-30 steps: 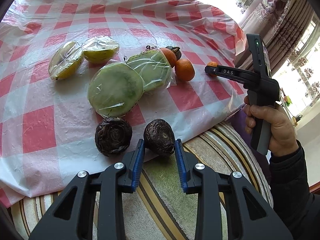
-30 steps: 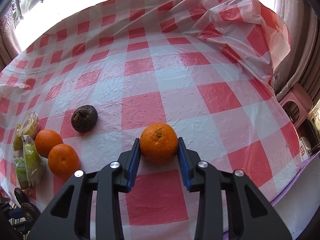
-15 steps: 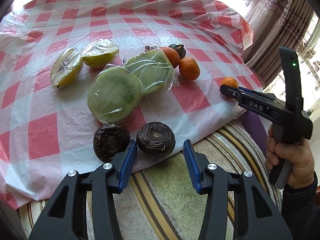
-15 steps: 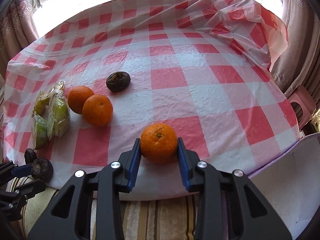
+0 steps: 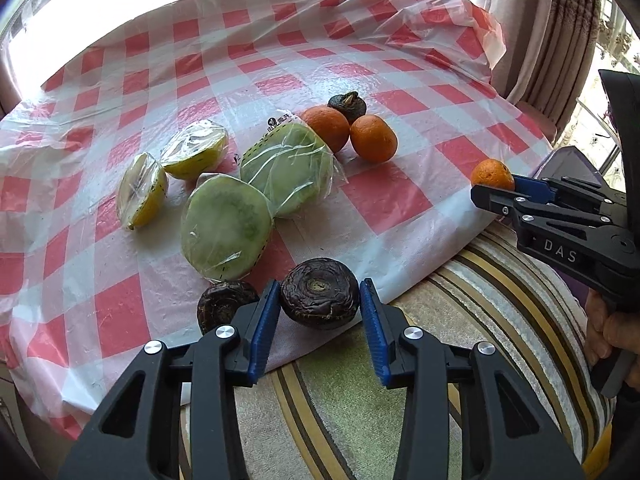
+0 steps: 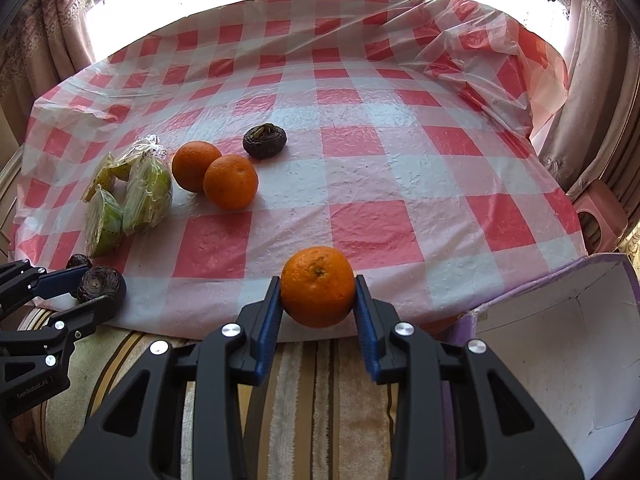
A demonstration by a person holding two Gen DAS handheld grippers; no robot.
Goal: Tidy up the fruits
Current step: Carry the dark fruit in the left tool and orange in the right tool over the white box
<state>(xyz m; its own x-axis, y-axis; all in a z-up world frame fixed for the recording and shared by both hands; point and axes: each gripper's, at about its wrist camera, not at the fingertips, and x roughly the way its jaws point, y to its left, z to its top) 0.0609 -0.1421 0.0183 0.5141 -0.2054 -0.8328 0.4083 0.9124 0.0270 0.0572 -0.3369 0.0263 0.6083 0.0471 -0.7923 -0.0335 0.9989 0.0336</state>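
While right gripper [image 6: 318,304] clamps orange [image 6: 318,286] — left gripper [image 5: 319,312] brackets dark fruit [image 5: 319,298].

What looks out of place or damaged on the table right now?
The checked tablecloth is rucked up at its far right corner. One dark wrinkled fruit sits apart beside the two oranges, away from the two by the left claw. Nothing has spilled.

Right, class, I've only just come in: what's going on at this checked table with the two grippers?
A person is sorting fruit with a gripper in each hand. The right gripper is shut on an orange near the table's front edge. The left gripper brackets a dark wrinkled fruit there. Two oranges and wrapped green and yellow pieces lie on the tablecloth.
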